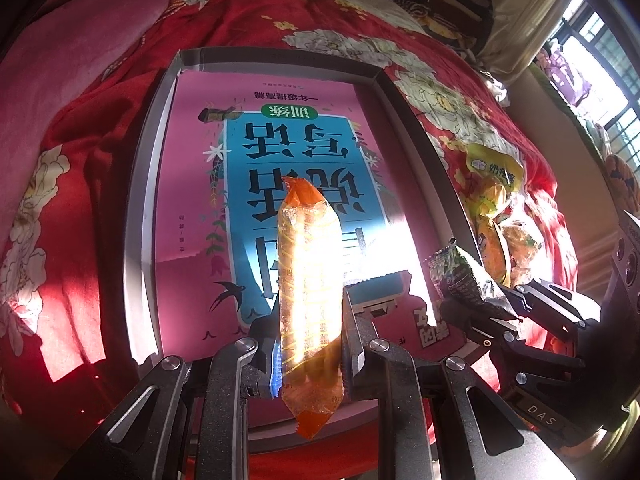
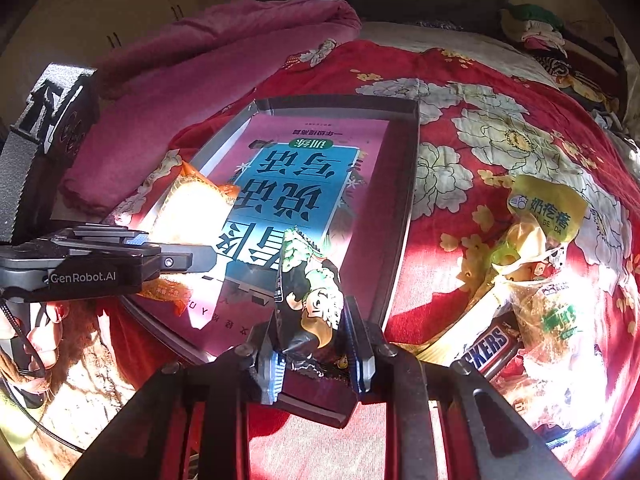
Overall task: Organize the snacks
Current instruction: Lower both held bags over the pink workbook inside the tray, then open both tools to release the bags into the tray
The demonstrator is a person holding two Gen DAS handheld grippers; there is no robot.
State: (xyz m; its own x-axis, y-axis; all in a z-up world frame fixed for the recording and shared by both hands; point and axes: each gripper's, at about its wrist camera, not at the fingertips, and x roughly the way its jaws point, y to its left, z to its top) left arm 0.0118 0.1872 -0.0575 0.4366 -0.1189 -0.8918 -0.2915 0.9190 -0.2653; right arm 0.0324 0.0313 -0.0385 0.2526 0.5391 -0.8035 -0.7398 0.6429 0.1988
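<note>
My left gripper point(image 1: 309, 320) is shut on a long orange snack pack point(image 1: 310, 264), held upright over a grey tray point(image 1: 146, 184) lined with a pink and blue book. My right gripper point(image 2: 316, 344) is shut on a dark green snack packet with a cartoon figure point(image 2: 310, 292), above the tray's near right corner point(image 2: 396, 256). In the left wrist view the right gripper and its dark packet point(image 1: 464, 276) appear at the right. The right wrist view shows the left gripper point(image 2: 192, 258) at the left with the orange pack point(image 2: 192, 204). A heap of loose snacks point(image 2: 532, 280) lies right of the tray.
Everything rests on a bed with a red floral quilt point(image 2: 480, 128). A pink blanket point(image 2: 192, 80) is folded beyond the tray on the left. The snack heap includes a yellow bag point(image 2: 548, 208) and a Snickers bar point(image 2: 486, 348). A window point(image 1: 600, 52) is at the far right.
</note>
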